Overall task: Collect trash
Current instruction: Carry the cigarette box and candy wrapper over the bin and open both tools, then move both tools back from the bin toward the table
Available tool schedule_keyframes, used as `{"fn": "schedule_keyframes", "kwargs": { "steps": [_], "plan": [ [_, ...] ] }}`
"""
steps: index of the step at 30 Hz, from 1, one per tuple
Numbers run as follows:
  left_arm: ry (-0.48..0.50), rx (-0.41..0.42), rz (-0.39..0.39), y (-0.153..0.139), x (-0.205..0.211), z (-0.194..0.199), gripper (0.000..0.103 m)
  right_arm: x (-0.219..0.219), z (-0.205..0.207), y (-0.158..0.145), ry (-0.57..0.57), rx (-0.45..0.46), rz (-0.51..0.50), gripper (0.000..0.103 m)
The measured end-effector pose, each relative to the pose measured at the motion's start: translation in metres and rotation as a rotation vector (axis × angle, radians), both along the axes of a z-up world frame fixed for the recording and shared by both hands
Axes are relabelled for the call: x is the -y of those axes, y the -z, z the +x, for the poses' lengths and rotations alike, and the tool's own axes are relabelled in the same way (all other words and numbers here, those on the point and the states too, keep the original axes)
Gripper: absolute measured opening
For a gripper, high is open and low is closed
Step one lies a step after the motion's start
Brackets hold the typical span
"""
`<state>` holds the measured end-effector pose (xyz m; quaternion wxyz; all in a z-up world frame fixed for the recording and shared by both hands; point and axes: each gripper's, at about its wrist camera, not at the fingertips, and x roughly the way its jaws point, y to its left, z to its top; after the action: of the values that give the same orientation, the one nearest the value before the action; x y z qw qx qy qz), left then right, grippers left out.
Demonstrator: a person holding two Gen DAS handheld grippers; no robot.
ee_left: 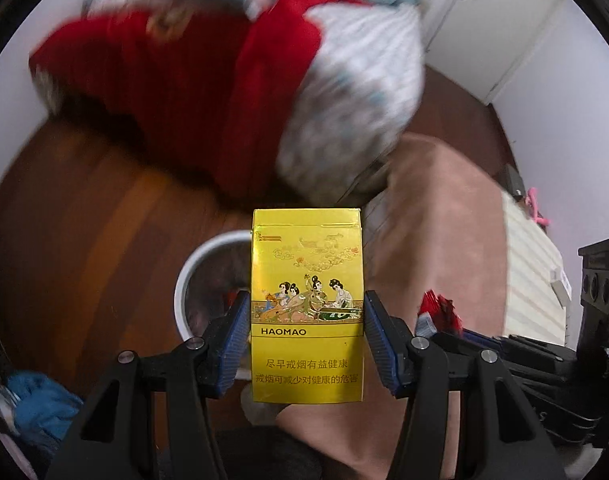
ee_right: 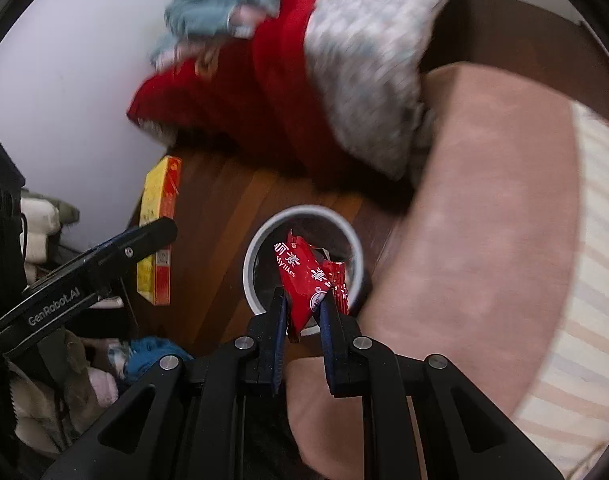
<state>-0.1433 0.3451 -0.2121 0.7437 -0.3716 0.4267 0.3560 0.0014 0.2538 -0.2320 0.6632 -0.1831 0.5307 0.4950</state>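
My left gripper point(ee_left: 306, 310) is shut on a yellow HAOMAO cigarette pack point(ee_left: 306, 304) and holds it upright above the wooden floor, just right of the white round trash bin point(ee_left: 184, 276). The pack also shows edge-on in the right wrist view point(ee_right: 158, 232), with the left gripper's finger across it. My right gripper point(ee_right: 302, 300) is shut on a red snack wrapper point(ee_right: 304, 276) and holds it over the mouth of the trash bin point(ee_right: 260, 236). The wrapper's tip shows in the left wrist view point(ee_left: 440, 312).
A bed with a pinkish-brown sheet point(ee_right: 484, 220) and striped bedding point(ee_right: 592, 280) lies to the right. A pile of red, white and blue-grey blankets point(ee_right: 324, 64) overhangs the floor beyond the bin. Blue cloth point(ee_right: 152, 354) and other clothes lie at the lower left.
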Motion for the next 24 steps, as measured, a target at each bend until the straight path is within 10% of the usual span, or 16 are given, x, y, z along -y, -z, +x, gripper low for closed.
{"fn": "schedule_keyframes", "kwargs": {
  "steps": [6, 10, 13, 24],
  "plan": [
    [-0.035, -0.041, -0.174, 0.073, -0.045, -0.011, 0.053, -0.067, 0.003, 0.068, -0.033, -0.029, -0.133, 0.016],
    [-0.093, -0.072, -0.225, 0.107, -0.067, -0.019, 0.093, -0.096, 0.014, 0.107, -0.044, -0.047, -0.203, 0.017],
    [-0.143, -0.091, -0.238, 0.117, -0.080, -0.028, 0.095, -0.117, 0.017, 0.136, -0.056, -0.076, -0.250, 0.018],
    [-0.262, -0.223, -0.092, 0.111, -0.077, -0.071, 0.100, -0.148, 0.030, 0.158, -0.062, -0.041, -0.286, 0.095]
  ]
}}
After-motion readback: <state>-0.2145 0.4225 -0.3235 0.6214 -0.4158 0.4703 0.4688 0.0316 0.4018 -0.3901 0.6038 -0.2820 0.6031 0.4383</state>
